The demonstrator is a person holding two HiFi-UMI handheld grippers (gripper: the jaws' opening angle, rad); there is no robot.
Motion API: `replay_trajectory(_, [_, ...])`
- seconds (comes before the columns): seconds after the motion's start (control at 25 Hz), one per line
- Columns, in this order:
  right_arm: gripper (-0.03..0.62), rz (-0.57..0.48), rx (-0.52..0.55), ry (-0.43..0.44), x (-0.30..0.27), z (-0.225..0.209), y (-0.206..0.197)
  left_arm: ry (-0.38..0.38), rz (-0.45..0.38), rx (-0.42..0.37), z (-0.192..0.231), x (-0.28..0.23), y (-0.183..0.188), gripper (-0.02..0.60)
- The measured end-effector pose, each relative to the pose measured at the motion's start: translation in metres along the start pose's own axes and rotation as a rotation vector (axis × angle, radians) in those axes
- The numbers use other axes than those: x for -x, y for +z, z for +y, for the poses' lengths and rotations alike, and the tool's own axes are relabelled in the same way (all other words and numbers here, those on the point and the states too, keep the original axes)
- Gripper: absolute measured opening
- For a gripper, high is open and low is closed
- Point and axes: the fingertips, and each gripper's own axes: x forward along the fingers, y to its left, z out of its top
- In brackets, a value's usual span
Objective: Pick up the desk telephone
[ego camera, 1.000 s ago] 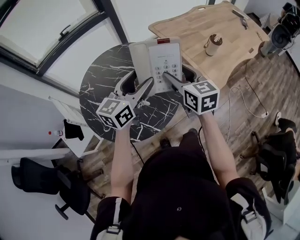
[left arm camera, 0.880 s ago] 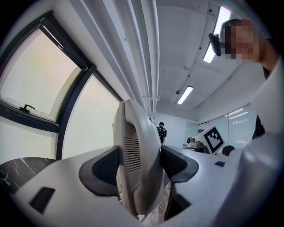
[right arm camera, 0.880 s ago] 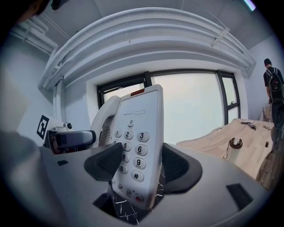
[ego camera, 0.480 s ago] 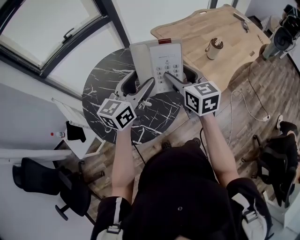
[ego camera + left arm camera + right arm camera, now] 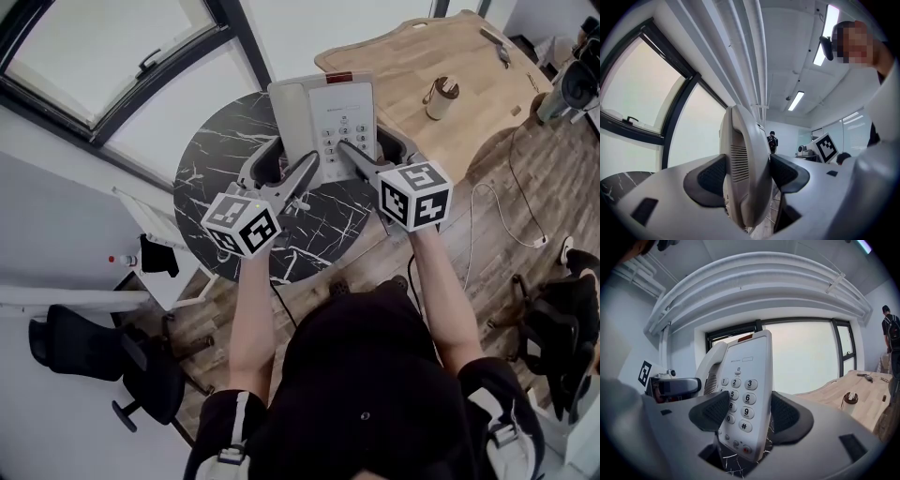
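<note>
We hold the telephone (image 5: pixel 330 112) pinched in both the left gripper (image 5: pixel 292 157) and the right gripper (image 5: pixel 373 147), over a round black marble table (image 5: pixel 217 157) between a window (image 5: pixel 94 56) and a wooden desk (image 5: pixel 412 52).

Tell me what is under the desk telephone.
The black marbled round table lies under the desk telephone; the patch directly beneath is covered, so contact cannot be told.

Round black marble table (image 5: pixel 217 157), wooden table (image 5: pixel 403 58) bearing a cup (image 5: pixel 440 97)
</note>
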Motion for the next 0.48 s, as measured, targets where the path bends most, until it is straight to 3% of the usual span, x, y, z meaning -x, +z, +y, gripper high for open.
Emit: replay_trajectory(0.48, [0.299, -0.003, 0.017, -0.005, 0.0064, -0.0048, 0.0031, -0.006, -0.005, -0.01, -0.0068, -0.0043, 0.0013, 0.308])
